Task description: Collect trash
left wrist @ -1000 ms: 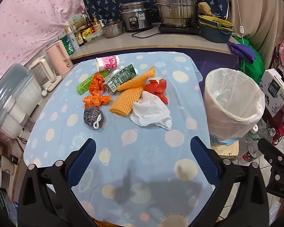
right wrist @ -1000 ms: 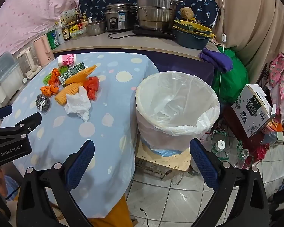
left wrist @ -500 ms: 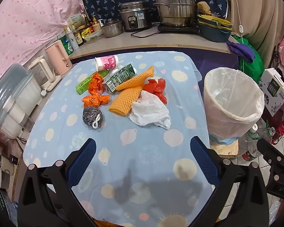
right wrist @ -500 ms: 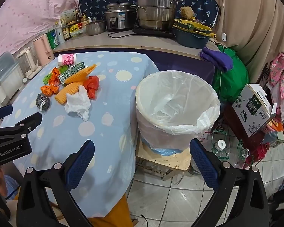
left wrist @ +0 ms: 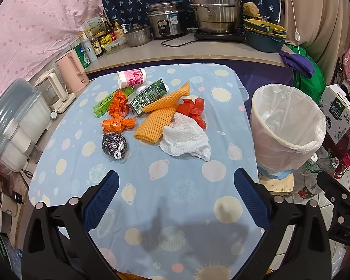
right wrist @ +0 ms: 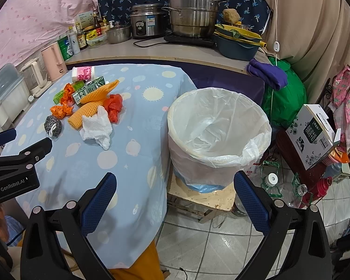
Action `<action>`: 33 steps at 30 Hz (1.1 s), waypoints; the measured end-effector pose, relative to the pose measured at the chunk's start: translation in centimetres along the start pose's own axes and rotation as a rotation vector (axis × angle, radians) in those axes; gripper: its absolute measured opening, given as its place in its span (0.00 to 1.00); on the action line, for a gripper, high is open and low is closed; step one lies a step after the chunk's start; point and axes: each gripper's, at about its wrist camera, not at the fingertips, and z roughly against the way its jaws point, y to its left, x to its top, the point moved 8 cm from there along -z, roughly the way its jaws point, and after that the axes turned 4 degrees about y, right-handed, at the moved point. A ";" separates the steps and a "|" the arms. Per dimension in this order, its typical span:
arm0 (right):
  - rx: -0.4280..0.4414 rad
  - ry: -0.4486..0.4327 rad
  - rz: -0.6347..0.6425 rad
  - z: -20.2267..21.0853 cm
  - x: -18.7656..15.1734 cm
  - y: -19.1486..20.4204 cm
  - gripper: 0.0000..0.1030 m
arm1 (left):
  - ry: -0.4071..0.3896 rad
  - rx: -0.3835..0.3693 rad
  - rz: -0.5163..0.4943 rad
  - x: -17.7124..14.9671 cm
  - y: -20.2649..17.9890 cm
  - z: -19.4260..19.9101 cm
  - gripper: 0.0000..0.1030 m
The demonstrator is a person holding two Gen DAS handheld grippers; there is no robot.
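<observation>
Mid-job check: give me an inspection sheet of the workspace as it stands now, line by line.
Surface: table under a blue planet-print cloth, near half bare.
Job's things: trash pile at the far left: white paper towel, orange foam nets, red plastic bag, orange wrappers, green carton, green box, pink cup on its side, steel scourer. Lined bin looks empty, on a low stand beside the table.
Clutter: kettles, bottles on the counter.
Grippers: left gripper and right gripper open, holding nothing.
Cables: black cord by the cooker; white cord along the curtain.
Surroundings: pots, boxes, floor bottles.
</observation>
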 end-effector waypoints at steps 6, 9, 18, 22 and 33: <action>0.000 0.000 0.001 -0.1 0.1 0.1 0.93 | -0.001 -0.001 -0.002 0.1 -0.3 -0.1 0.91; 0.000 0.000 0.000 -0.1 0.1 0.1 0.93 | -0.001 0.000 -0.001 0.1 -0.5 -0.1 0.90; 0.001 -0.001 -0.001 -0.1 0.1 0.0 0.93 | -0.001 0.000 -0.002 0.1 -0.5 -0.1 0.90; 0.001 -0.002 -0.002 0.0 0.1 0.0 0.93 | -0.002 0.001 -0.002 0.2 -0.5 -0.1 0.90; 0.002 -0.003 -0.001 0.1 0.1 -0.1 0.93 | -0.001 -0.001 -0.002 0.6 -1.0 0.1 0.89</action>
